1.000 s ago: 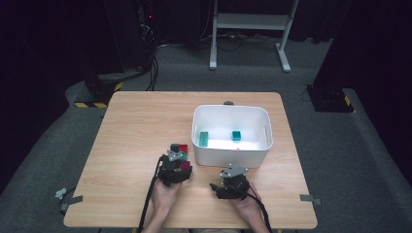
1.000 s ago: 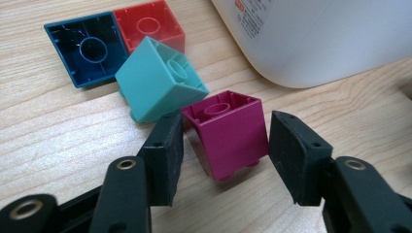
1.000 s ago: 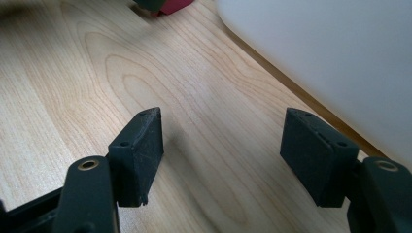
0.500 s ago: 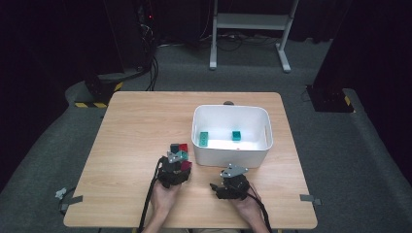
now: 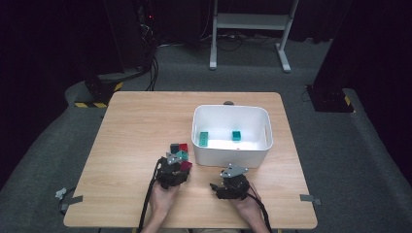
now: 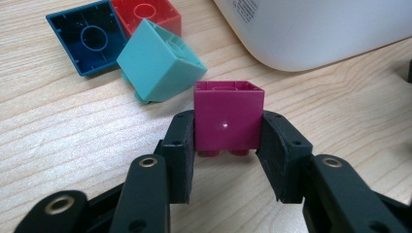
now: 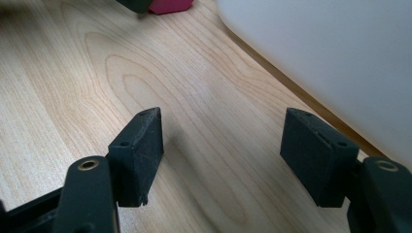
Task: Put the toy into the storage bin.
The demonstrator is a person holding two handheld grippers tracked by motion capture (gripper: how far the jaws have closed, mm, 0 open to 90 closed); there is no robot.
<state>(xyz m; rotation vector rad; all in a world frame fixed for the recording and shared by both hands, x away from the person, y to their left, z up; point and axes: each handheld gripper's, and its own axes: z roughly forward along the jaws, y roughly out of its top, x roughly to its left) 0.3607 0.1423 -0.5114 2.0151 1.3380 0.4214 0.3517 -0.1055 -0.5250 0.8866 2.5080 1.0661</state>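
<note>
Left gripper view: left gripper (image 6: 228,145) pinching magenta block (image 6: 228,119), studs half-hidden; right gripper (image 7: 226,155) spread.

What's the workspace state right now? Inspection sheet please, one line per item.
Surface: wooden table, bare apart from items below.
Job's things: white bin holding two green bricks; magenta brick, teal brick, dark blue brick and red brick left of the bin.
Clutter: nothing seen.
Grippers: left gripper clamped on the magenta brick; right gripper open, empty, beside the bin wall.
Cables: black cable trailing from the left gripper.
Surroundings: grey carpet, metal stand, dark backdrop.
</note>
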